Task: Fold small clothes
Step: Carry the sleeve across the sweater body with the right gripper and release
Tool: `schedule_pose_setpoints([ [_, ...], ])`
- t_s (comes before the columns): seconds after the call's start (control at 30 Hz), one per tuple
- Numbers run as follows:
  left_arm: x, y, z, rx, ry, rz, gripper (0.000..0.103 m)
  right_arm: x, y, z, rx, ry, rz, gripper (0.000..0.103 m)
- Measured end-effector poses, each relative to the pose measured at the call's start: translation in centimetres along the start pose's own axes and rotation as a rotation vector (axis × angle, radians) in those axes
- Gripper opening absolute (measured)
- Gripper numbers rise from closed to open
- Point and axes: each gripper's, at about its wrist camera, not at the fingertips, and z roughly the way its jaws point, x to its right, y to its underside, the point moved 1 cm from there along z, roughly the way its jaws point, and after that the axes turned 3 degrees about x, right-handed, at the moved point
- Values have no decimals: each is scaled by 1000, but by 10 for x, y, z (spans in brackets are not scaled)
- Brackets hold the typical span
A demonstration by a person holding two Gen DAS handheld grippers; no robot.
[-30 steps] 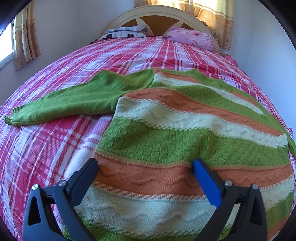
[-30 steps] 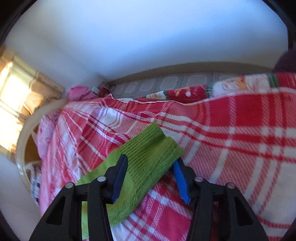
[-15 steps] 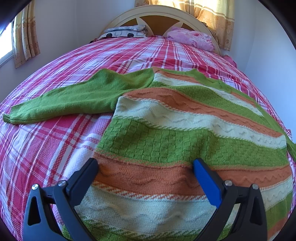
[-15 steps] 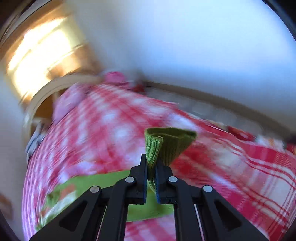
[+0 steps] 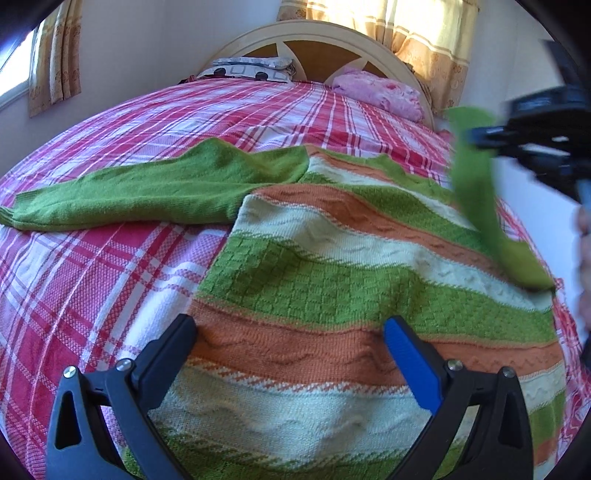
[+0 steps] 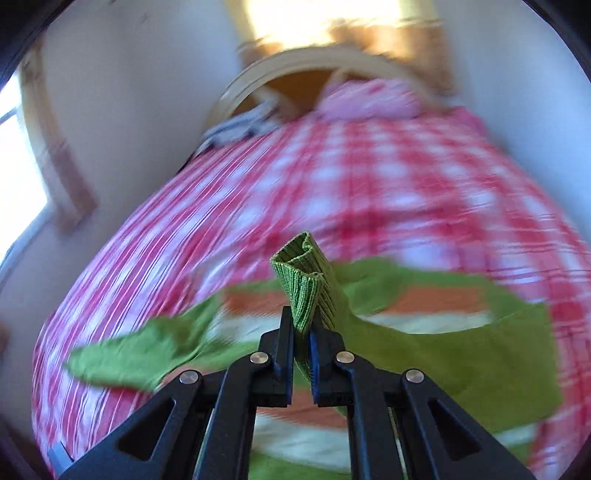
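Note:
A knit sweater [image 5: 332, 288] with green, orange and cream stripes lies flat on the bed. Its left green sleeve [image 5: 147, 188] stretches out to the left. My left gripper [image 5: 288, 350] is open and empty, hovering just above the sweater's lower stripes. My right gripper [image 6: 301, 328] is shut on the right sleeve's ribbed green cuff [image 6: 304, 273] and holds it in the air. In the left wrist view the right gripper [image 5: 480, 138] is at the upper right, with the lifted right sleeve [image 5: 480, 199] hanging from it down to the sweater's right side.
The bed has a red, pink and white plaid cover [image 5: 92, 280]. At its head are a cream arched headboard [image 5: 317, 37], a patterned pillow [image 5: 247, 70] and a pink pillow [image 5: 380, 92]. Curtains [image 5: 424, 33] hang behind. A white wall runs along the bed's right side.
My right gripper closed on the right sleeve's cuff, lifted it off the bed and swung it up and over toward the sweater body. My left gripper stayed still and open.

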Motion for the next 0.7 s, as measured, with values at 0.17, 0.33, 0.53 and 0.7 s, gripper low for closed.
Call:
schedule_pose_setpoints([
  [0.17,-3,0,-2,12,28,-23,103,-36,20,47,-77,-51,-69,6],
  [0.33,-3,1,-2,14,33,-27,103,-44,26,69,-111,-111,-66,6],
  [0.53,-4,1,-3,16,41,-33,103,-65,34,84,-149,-191,-77,8],
  [0.7,-11,1,-6,30,76,-68,103,-67,45,96,-258,-361,11,44],
])
